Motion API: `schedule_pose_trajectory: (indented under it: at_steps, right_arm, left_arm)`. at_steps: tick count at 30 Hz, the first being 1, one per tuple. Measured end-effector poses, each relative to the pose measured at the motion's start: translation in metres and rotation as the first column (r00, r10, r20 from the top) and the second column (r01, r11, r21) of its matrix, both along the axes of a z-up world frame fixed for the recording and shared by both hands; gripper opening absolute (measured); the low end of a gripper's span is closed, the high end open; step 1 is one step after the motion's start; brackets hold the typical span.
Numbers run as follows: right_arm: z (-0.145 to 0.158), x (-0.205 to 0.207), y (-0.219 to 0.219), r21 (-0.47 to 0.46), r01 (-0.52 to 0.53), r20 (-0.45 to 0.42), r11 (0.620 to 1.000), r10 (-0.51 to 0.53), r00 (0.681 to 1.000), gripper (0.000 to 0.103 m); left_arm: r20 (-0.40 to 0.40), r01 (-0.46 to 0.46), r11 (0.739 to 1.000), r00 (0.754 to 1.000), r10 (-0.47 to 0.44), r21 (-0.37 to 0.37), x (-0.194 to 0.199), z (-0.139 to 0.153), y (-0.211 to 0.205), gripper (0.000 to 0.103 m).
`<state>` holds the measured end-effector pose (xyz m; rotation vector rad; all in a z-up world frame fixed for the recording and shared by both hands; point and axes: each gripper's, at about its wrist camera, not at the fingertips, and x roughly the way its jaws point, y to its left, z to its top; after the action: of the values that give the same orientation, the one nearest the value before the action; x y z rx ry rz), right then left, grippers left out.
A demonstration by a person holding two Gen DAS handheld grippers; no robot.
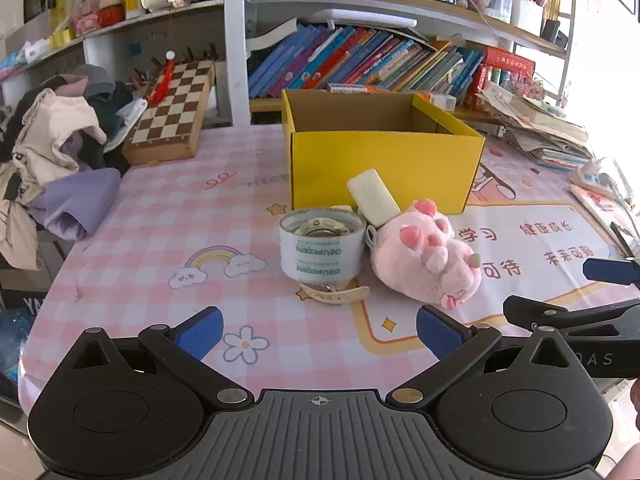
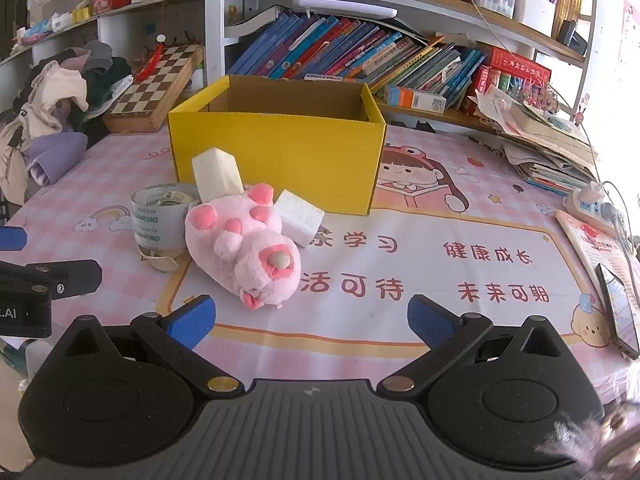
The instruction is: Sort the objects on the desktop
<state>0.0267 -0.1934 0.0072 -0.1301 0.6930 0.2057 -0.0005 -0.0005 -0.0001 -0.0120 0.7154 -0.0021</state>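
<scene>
Item one, progress: I am holding my left gripper [image 1: 318,330] and right gripper [image 2: 310,320] with jaws spread wide and nothing between them. Nothing is showing inside the yellow cardboard box [image 2: 276,152], as far as its visible walls tell, so sorting is looking unstarted.

Item two, things waiting, all just in front of the box: a roll of clear packing tape [image 1: 322,246], a pink plush toy [image 2: 244,248] lying beside it, a cream oblong block [image 1: 374,196] leaning against the box, a white block [image 2: 300,216], and a cream strap [image 1: 336,294] peeking from under the tape.

Item three, surroundings: a chessboard [image 1: 172,112] and heaped clothes [image 1: 52,148] are sitting left of the box, a phone [image 2: 620,316] far right. The clustered items are crowding each other.
</scene>
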Motion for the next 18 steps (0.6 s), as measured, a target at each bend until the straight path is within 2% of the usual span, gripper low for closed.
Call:
schedule_pose_trajectory:
  at_steps: [4,7,18]
  right_arm:
    - [-0.0008,-0.0008,-0.0005,-0.002,0.002,-0.004,1.000,-0.002,1.000,0.103]
    - [-0.0014,-0.0015,-0.0009,-0.003,0.004,-0.008,1.000,-0.004,1.000,0.103]
    - [-0.0085,-0.0007,-0.0007,0.001,0.009,-0.004,1.000,-0.009,1.000,0.103]
  left_arm:
    - [-0.016,-0.012,1.000,1.000,0.012,0.014,-0.0026,-0.0006,-0.0023,0.103]
    - [-0.062,-0.009,1.000,0.998,0.009,0.000,0.0019,-0.0027,-0.0034,0.103]
    - [-0.063,0.002,1.000,0.998,-0.002,-0.003,0.0019,-0.0048,-0.0008,0.103]
